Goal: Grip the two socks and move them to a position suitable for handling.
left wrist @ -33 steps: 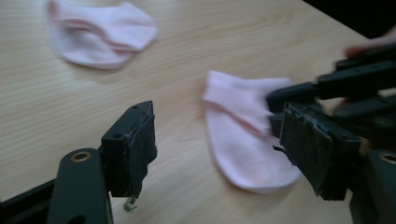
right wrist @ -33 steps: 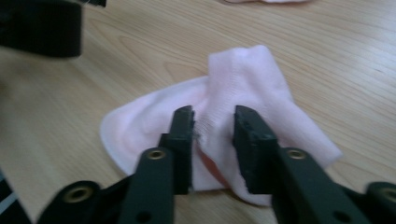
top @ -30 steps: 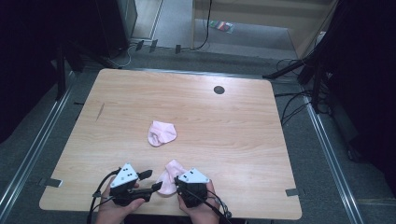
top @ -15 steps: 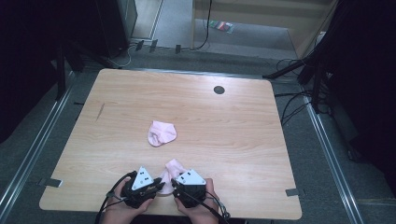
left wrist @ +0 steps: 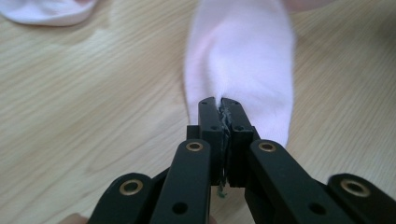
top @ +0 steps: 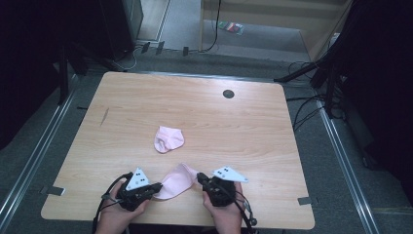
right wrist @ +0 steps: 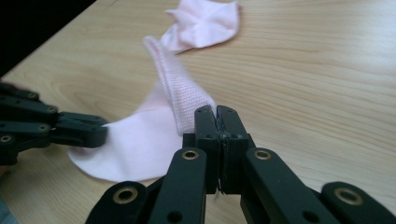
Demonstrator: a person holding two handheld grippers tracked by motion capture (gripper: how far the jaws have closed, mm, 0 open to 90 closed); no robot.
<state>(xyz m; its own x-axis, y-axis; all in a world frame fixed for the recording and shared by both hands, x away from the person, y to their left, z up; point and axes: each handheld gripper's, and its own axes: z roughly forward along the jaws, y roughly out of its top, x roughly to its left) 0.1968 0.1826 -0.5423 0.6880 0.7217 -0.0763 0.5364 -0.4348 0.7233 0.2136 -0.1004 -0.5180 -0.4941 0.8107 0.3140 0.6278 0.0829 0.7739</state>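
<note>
A pale pink sock (top: 176,181) is stretched out near the table's front edge between my two grippers. My left gripper (top: 157,187) is shut on its left end; its jaws have just been closing on the fabric (left wrist: 243,56), pinched at the tips (left wrist: 220,103). My right gripper (top: 198,176) is shut on the ribbed cuff (right wrist: 180,93), with its jaws (right wrist: 217,112) also just closed on it. In the right gripper view the left gripper (right wrist: 100,133) bites the sock's far side. A second pink sock (top: 168,139) lies crumpled mid-table, apart from both.
The wooden table (top: 243,131) has a dark round grommet (top: 228,93) near its back edge. The front edge runs just below my hands. Cables (top: 302,114) trail over the floor at the right.
The two grippers, close together over the bunched sock before, have drawn apart sideways. The sock now lies spread between them, each end pinched.
</note>
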